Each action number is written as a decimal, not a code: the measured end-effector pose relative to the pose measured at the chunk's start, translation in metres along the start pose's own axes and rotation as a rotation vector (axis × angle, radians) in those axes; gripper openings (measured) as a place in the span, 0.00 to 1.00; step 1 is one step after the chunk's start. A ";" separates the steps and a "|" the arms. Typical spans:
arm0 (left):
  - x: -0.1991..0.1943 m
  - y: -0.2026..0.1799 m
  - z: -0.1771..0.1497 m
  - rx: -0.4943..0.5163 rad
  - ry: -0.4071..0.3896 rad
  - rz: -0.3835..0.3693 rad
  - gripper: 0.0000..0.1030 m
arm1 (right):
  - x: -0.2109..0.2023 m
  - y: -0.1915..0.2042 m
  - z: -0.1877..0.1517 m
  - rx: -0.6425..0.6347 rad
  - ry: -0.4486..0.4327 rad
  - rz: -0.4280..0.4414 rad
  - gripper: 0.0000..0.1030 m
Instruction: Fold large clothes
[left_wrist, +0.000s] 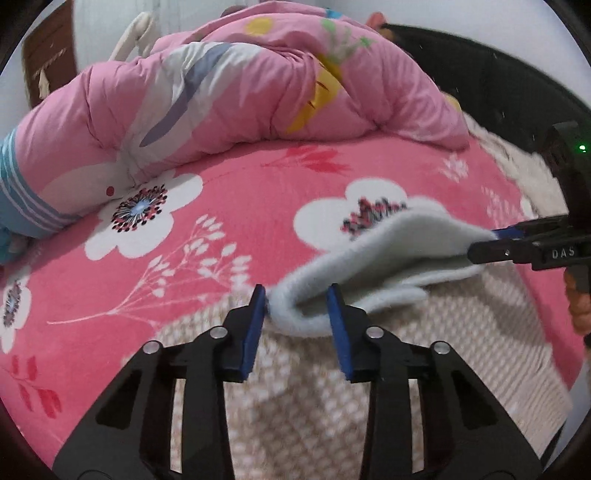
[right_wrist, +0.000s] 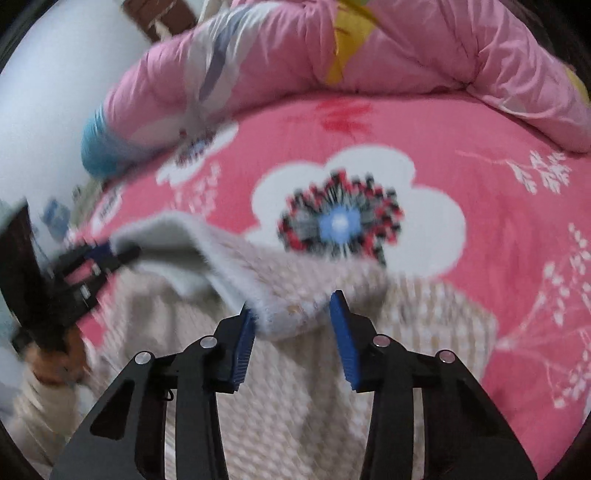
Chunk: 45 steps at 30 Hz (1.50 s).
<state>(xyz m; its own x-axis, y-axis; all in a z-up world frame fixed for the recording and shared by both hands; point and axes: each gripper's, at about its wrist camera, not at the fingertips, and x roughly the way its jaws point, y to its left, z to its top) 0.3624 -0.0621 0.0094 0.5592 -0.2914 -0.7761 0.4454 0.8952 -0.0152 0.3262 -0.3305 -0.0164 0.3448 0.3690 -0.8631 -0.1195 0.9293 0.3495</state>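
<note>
Beige knit garment (left_wrist: 369, 387) on the pink bedsheet (left_wrist: 240, 192): left gripper (left_wrist: 299, 306) and right gripper (right_wrist: 291, 314) both clamp its fuzzy hem, so next they carry it over.

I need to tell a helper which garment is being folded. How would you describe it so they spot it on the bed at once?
Start at the bed's pink floral sheet, with a rolled pink quilt along its far side. On the near side lies a beige knit garment with a small checked weave. Its pale fleecy lining shows along the lifted edge between the left gripper and right gripper; nothing else there is beige.
</note>
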 end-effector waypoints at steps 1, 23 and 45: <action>0.000 -0.001 -0.005 0.012 0.010 0.006 0.28 | 0.003 0.002 -0.010 -0.025 0.020 -0.045 0.38; -0.053 0.023 -0.064 -0.041 -0.097 -0.134 0.19 | 0.066 0.086 -0.004 -0.184 0.037 0.129 0.34; 0.029 0.008 -0.048 -0.073 0.052 -0.126 0.20 | -0.023 0.053 -0.027 -0.231 -0.129 -0.022 0.34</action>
<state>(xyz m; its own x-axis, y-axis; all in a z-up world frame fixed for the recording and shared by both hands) 0.3484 -0.0476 -0.0434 0.4638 -0.3869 -0.7970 0.4571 0.8751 -0.1588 0.2870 -0.2893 0.0127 0.4641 0.3573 -0.8105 -0.3152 0.9218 0.2259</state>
